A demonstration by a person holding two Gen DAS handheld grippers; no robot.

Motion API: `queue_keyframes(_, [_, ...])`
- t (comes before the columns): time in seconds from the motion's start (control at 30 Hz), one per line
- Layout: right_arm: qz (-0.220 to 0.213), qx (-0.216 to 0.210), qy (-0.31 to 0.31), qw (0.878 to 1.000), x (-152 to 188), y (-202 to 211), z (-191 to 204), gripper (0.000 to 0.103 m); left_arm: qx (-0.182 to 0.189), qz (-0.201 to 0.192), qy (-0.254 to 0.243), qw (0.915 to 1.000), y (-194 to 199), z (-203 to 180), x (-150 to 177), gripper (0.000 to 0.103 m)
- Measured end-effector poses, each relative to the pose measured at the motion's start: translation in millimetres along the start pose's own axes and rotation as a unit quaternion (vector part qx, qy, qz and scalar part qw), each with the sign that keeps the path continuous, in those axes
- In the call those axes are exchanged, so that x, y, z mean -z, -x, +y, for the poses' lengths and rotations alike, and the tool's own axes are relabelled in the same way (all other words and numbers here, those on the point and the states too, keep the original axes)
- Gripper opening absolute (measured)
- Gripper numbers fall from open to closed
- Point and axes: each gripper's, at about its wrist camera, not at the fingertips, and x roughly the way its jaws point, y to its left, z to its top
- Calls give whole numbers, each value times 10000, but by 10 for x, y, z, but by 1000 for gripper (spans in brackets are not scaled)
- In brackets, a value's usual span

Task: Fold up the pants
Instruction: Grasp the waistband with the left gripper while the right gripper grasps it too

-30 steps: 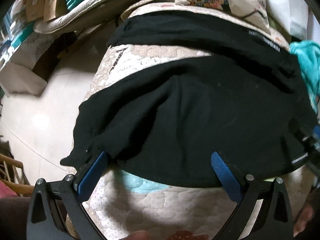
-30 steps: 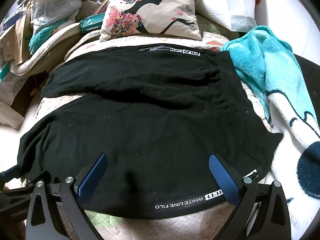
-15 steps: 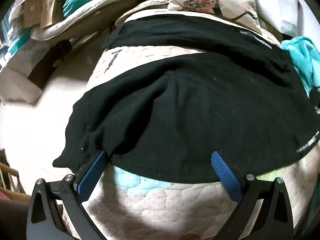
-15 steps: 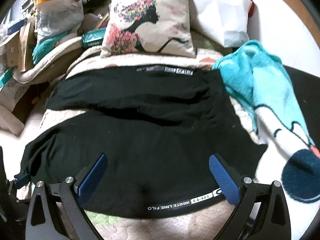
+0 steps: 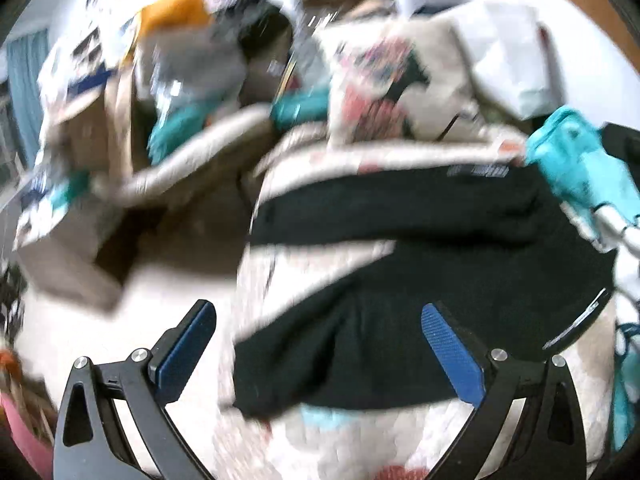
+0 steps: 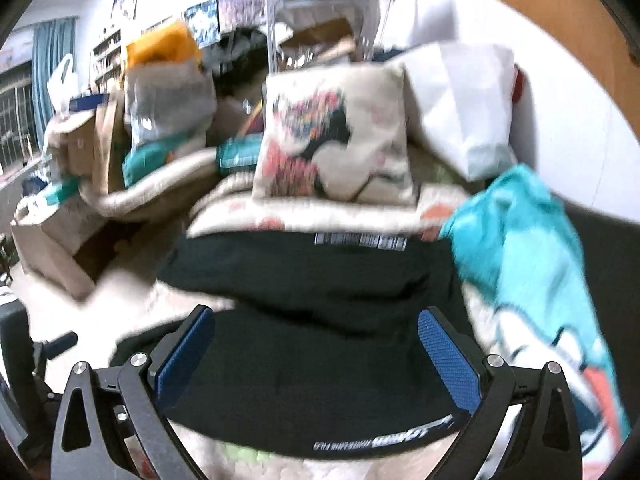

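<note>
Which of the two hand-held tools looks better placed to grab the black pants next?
Probably the right tool: its open jaws frame the black pants, with the printed waistband just below. The left tool, also open, sits partly off the fabric's edge, over the floor.

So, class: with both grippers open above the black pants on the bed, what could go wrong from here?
1. The pants have a cuff hanging off the quilt edge; it might slide floorward.
2. The teal blanket touches the pants; the right gripper could pinch both.
3. Both views are blurred, so the left gripper may close off target.
</note>
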Motion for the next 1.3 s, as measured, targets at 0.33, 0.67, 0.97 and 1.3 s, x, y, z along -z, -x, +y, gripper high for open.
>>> queue_keyframes(0.33, [-364, 150, 1212, 9918, -670, -69, -179, 103, 54, -68, 482, 9988, -321, 359, -914, 103])
queue_keyframes(0.67, [1250, -470, 722, 9884, -807, -1318, -631, 99, 838, 535, 724, 9924, -1320, 689, -1105, 68])
queue_keyframes(0.97, [2123, -1025, 787, 9686, -865, -2557, -823, 94, 1474, 1436, 629, 9766, -2599, 880, -1208, 64])
queue_keyframes(1.3, [2740, -1495, 1276, 9414, -672, -3481, -724, 91, 1740, 1615, 164, 9713, -3454, 736, -1339, 64])
